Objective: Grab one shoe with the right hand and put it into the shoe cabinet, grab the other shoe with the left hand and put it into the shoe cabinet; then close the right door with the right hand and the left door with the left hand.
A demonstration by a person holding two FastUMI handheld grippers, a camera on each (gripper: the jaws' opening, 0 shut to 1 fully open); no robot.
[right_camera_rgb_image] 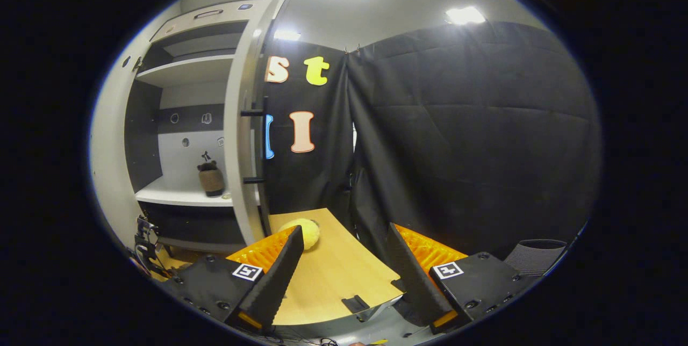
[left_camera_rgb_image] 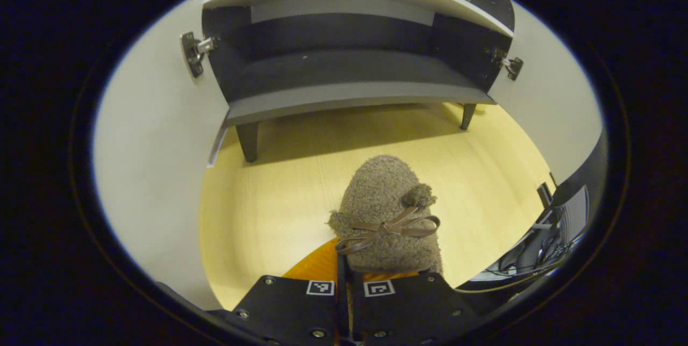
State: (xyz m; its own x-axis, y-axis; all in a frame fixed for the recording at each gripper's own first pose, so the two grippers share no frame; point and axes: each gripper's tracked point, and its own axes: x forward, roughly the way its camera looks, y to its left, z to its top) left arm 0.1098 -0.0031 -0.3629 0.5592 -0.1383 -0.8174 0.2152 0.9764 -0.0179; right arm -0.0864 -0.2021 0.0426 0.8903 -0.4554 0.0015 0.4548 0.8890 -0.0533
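Left gripper (left_camera_rgb_image: 344,276) clamped on the heel end of a fuzzy grey-brown slipper with a thin brown ribbon bow and a pompom (left_camera_rgb_image: 388,211), jaws pressed nearly together on it, toe pointing toward the cabinet. Slipper's heel hidden behind the gripper body; whether its sole touches the pale wooden desk (left_camera_rgb_image: 269,201) cannot be told. Ahead, a white shoe cabinet with dark interior on short dark legs (left_camera_rgb_image: 344,74), both white doors (left_camera_rgb_image: 156,120) swung wide, lowest shelf bare. On the shelf above, at the top edge, a brownish shape, cut off and too dim to identify.

Right gripper (right_camera_rgb_image: 344,276) with jaws spread wide apart, holding nothing, above the desk's corner. A second fuzzy brown slipper (right_camera_rgb_image: 210,178) standing on a white shelf inside the cabinet, seen end-on, small. A round fluffy yellow object (right_camera_rgb_image: 304,232) on the desk just beside the open door's edge, partly hidden by the near finger.
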